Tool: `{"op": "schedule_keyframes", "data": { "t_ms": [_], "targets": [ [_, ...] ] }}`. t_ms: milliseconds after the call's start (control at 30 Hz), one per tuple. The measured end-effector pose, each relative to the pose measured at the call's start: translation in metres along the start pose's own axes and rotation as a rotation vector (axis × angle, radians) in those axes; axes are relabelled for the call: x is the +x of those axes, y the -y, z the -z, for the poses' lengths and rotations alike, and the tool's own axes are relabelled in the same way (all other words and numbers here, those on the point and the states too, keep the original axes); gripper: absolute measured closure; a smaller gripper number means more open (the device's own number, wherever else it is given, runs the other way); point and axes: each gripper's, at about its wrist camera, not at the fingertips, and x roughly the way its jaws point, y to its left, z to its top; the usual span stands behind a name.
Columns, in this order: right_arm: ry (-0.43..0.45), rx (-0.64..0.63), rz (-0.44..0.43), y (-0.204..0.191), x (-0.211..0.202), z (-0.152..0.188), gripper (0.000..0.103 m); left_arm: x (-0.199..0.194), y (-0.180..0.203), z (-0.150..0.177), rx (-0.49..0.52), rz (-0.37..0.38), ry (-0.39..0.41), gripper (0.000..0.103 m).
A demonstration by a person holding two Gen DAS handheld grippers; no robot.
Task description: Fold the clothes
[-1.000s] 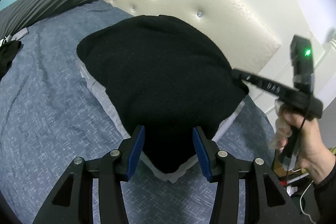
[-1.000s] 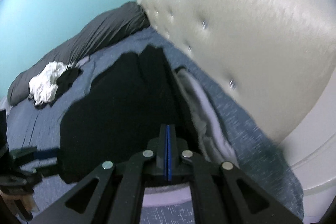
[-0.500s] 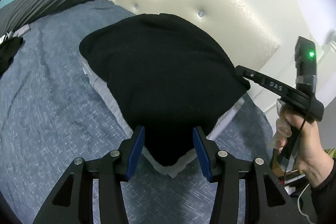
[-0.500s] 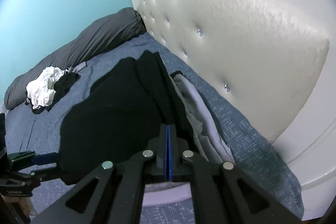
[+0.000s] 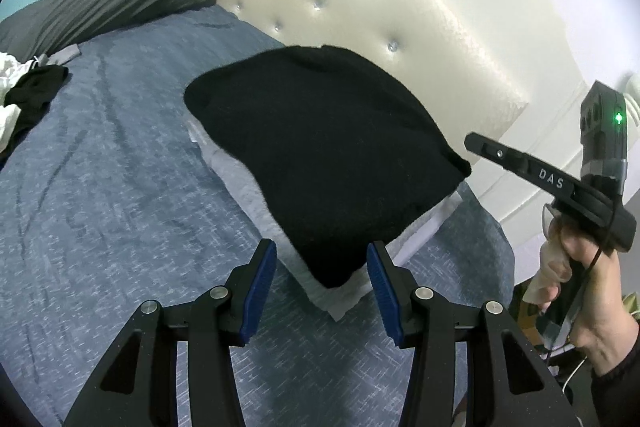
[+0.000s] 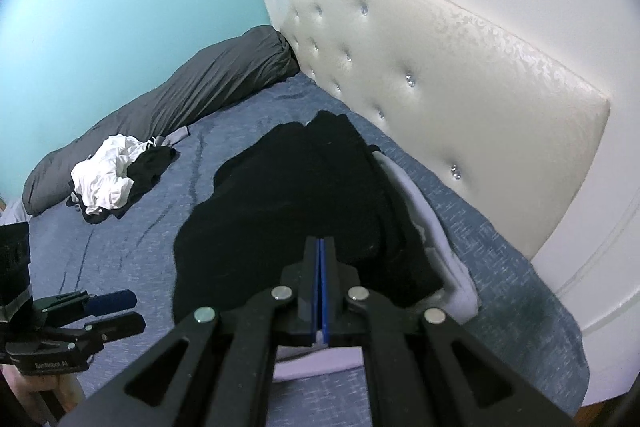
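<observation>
Jaws of the left gripper (image 5: 322, 277) gape empty before the black garment (image 5: 320, 155); the right gripper's (image 6: 322, 247) are pressed together, empty.

- folded garment (image 5: 328, 155) lies on a lighter folded piece (image 6: 436, 227), both on the bed (image 5: 100, 187), just before the headboard (image 5: 400, 27).
- rolled duvet (image 6: 180, 107) lies along the far wall.
- crumpled clothes pile (image 6: 108, 179) sits beside the duvet, well apart from the folded garment.
</observation>
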Motion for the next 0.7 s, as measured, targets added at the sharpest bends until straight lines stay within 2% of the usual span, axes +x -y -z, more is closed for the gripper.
{"op": "schedule_keyframes", "data": {
  "t_ms": [700],
  "targets": [
    [0.045,-0.003,0.001,-0.053,-0.071,0.011,0.102,-0.093,0.01,0.009,0.008,-0.013,0.085,0.052]
  ]
}}
